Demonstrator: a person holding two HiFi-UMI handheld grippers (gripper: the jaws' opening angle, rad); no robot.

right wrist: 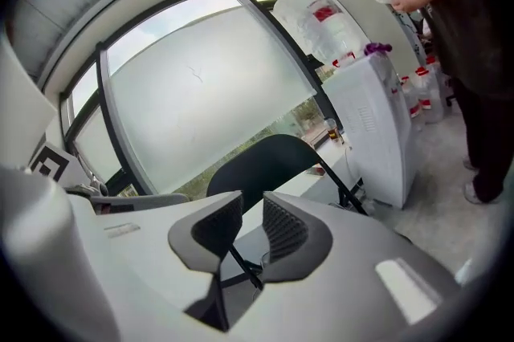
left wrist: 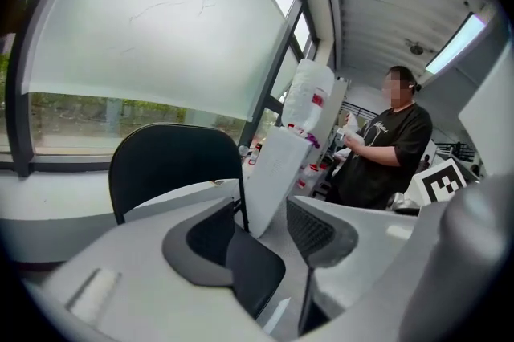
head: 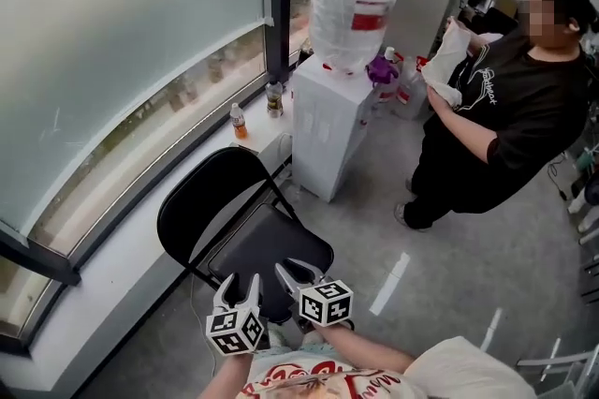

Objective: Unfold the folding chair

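By the window, we are holding the left tongs [head: 240,281] apart and the right tongs [head: 298,271] nearly together, both empty; the folding chair [head: 245,233] may collapse if its seat is not fully down.

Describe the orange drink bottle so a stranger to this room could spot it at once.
Find the white water dispenser beside the big window. On the sill left of it stand small bottles. The orange drink bottle is the one farther from the dispenser and holds orange liquid; its neighbours, the darker bottles, sit nearer.
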